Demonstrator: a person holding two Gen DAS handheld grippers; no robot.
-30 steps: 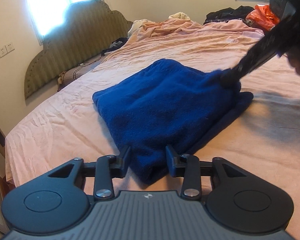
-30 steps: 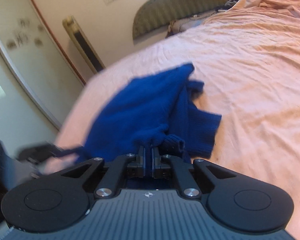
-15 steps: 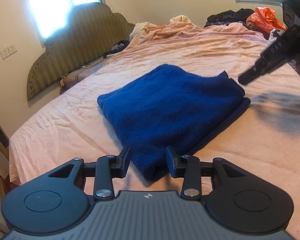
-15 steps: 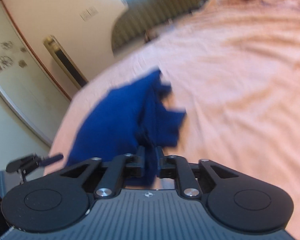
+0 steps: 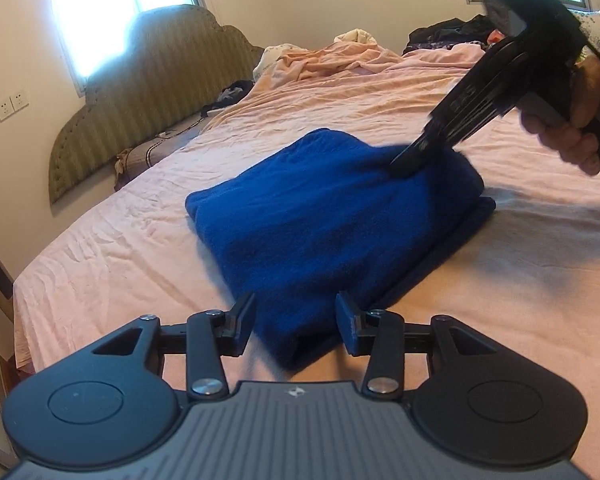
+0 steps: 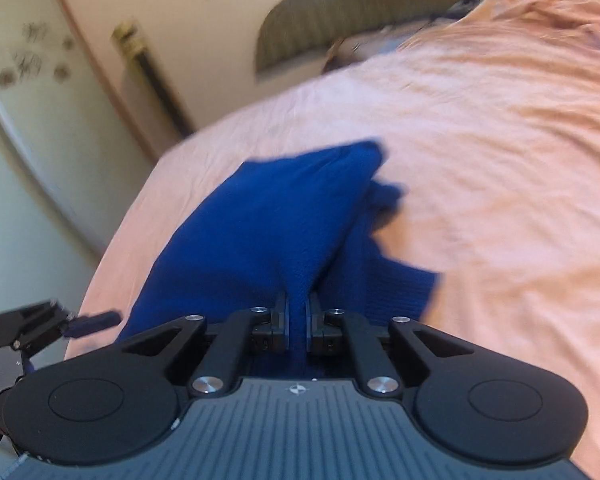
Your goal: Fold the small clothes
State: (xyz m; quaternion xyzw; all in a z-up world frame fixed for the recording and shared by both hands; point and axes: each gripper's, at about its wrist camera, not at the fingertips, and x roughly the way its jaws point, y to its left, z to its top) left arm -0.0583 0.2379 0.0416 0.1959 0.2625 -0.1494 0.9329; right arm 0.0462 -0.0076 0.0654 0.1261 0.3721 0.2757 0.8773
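Note:
A folded blue knit garment (image 5: 332, 220) lies on the pink bed sheet (image 5: 120, 240). My left gripper (image 5: 296, 312) is open at the garment's near corner, which sits between the two fingers without being pinched. My right gripper (image 6: 298, 320) is shut on a ridge of the blue garment (image 6: 260, 232). In the left wrist view, the right gripper (image 5: 408, 164) comes down from the upper right onto the garment's far edge, held by a hand (image 5: 580, 132). A loose flap (image 6: 404, 284) sticks out to the right in the blurred right wrist view.
A padded headboard (image 5: 148, 80) stands at the left. Crumpled pink bedding (image 5: 332, 60) and dark clothes (image 5: 452, 34) are piled at the bed's far end. The bed edge (image 5: 24, 320) drops off at the near left. The left gripper (image 6: 40, 324) shows at the lower left.
Half a second ago the right gripper was lifted off the garment with its jaws slightly apart. It has come back down and shut on the far edge. The left gripper has barely moved.

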